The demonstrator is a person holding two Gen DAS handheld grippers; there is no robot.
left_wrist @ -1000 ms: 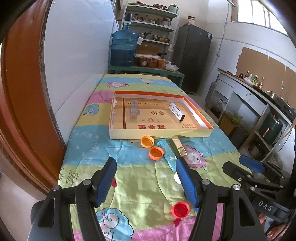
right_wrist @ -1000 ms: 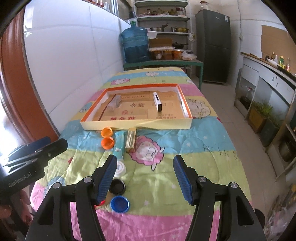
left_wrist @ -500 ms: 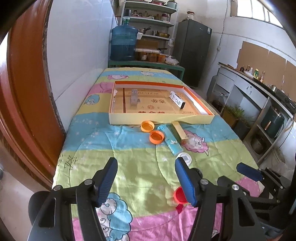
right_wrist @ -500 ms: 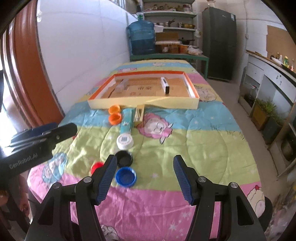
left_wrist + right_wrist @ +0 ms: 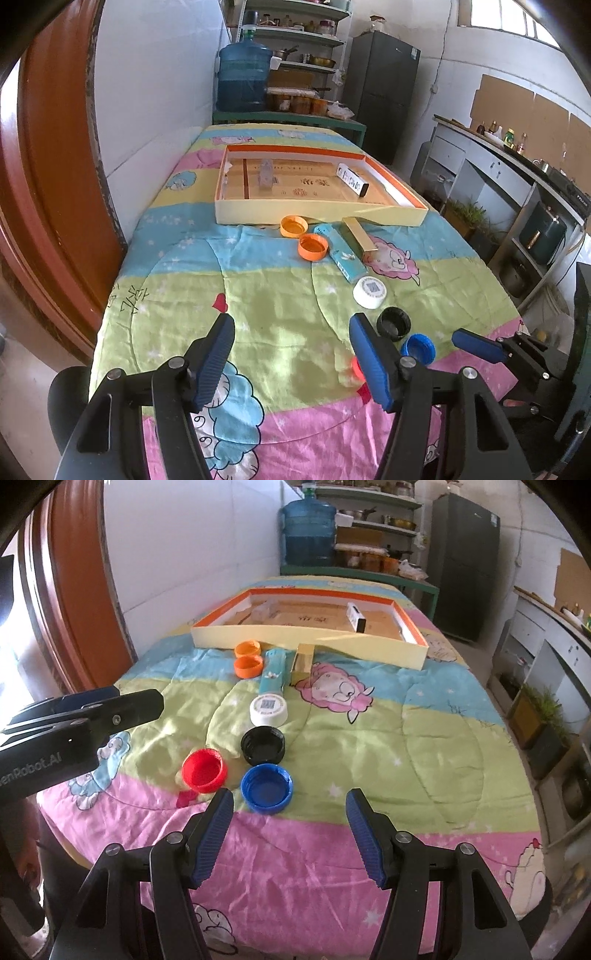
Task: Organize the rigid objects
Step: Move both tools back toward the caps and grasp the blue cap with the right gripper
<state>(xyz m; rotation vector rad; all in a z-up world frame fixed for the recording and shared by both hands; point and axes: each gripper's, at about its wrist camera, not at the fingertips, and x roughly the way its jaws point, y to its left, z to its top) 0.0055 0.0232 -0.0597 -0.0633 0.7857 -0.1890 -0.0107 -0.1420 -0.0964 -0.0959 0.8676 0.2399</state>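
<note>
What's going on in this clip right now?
A person holds two blue-padded grippers over a table with a cartoon-print cloth. The left gripper and right gripper are both open and empty. Loose plastic caps lie ahead: a red cap, blue cap, black cap and white cap. The shallow orange-rimmed cardboard tray beyond holds a small black-and-white box.

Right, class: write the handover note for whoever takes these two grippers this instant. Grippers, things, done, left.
Left gripper: open, empty, above the quilt.
Right gripper: open, empty, just short of the blue cap.
On the quilt: red cap, black cap, white cap, two orange caps, teal box, gold box.
Done: black-and-white box and a clear item lie in the tray.
Left: everything on the quilt.
</note>
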